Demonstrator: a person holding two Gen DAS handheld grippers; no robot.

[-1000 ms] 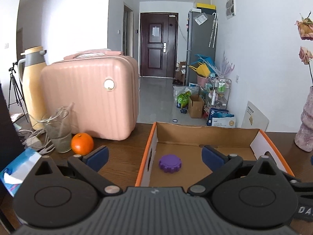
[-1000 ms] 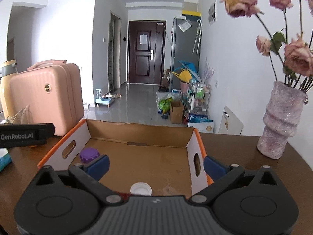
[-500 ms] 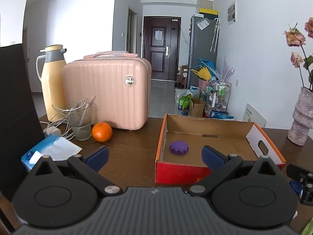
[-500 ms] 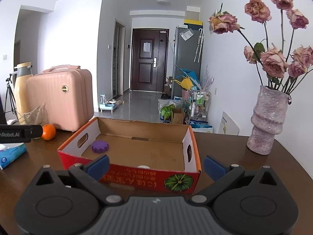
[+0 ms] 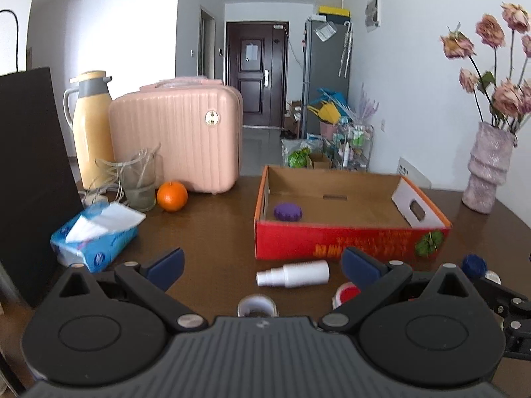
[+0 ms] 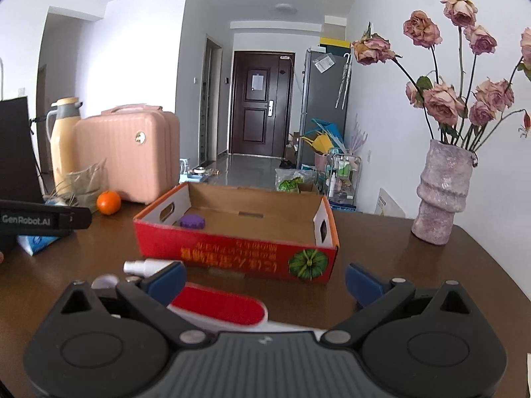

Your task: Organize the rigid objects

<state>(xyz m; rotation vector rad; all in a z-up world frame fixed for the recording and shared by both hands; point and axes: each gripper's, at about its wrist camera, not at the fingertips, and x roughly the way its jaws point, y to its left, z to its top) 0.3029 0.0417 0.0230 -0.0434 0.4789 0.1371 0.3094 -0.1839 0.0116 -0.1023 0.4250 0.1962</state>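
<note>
A red cardboard box [image 5: 348,238] [image 6: 232,252] stands open on the brown table with a purple cap [image 5: 287,211] [image 6: 192,221] inside. In front of it lie a white spray bottle [image 5: 293,273] [image 6: 144,267], a small round lid [image 5: 256,304], a red-and-white brush [image 6: 219,306] [image 5: 345,293] and a blue cap [image 5: 474,263]. My left gripper [image 5: 262,262] is open and empty above the bottle and lid. My right gripper [image 6: 264,278] is open and empty over the brush.
A pink suitcase [image 5: 176,136], a yellow thermos [image 5: 91,126], a glass [image 5: 139,179], an orange [image 5: 171,196] and a tissue pack [image 5: 96,238] stand left. A vase of roses [image 6: 441,195] stands right. A dark board [image 5: 26,179] is at far left.
Both grippers have pulled back from above the box toward the table's near side. The box front and the loose items before it have come into view.
</note>
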